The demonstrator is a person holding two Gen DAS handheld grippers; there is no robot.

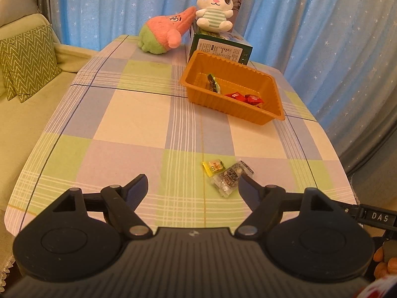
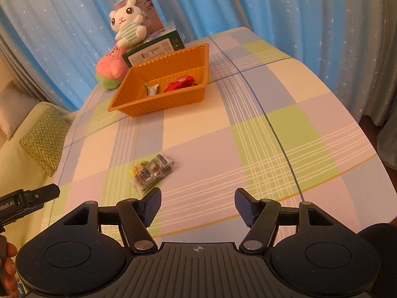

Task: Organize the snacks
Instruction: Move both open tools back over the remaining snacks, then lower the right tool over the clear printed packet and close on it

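Observation:
An orange tray (image 1: 270, 92) (image 2: 129, 84) stands on the checked tablecloth and holds a green snack (image 1: 213, 82) (image 2: 151, 90) and red snacks (image 1: 248, 98) (image 2: 180, 83). A yellow snack packet (image 1: 214, 167) (image 2: 136, 170) and a clear dark-printed packet (image 1: 229, 177) (image 2: 155, 171) lie together on the cloth. My left gripper (image 1: 193, 185) is open and empty; its right finger sits beside the clear packet. My right gripper (image 2: 197, 198) is open and empty, just near and right of the packets.
A white bunny plush (image 1: 214, 6) (image 2: 129, 26) sits on a green box (image 1: 223, 48) (image 2: 153, 49) behind the tray, with a pink plush (image 1: 163, 33) (image 2: 110, 68) beside it. A sofa with a zigzag cushion (image 1: 27, 62) (image 2: 42, 140) lies left. Blue curtains hang behind.

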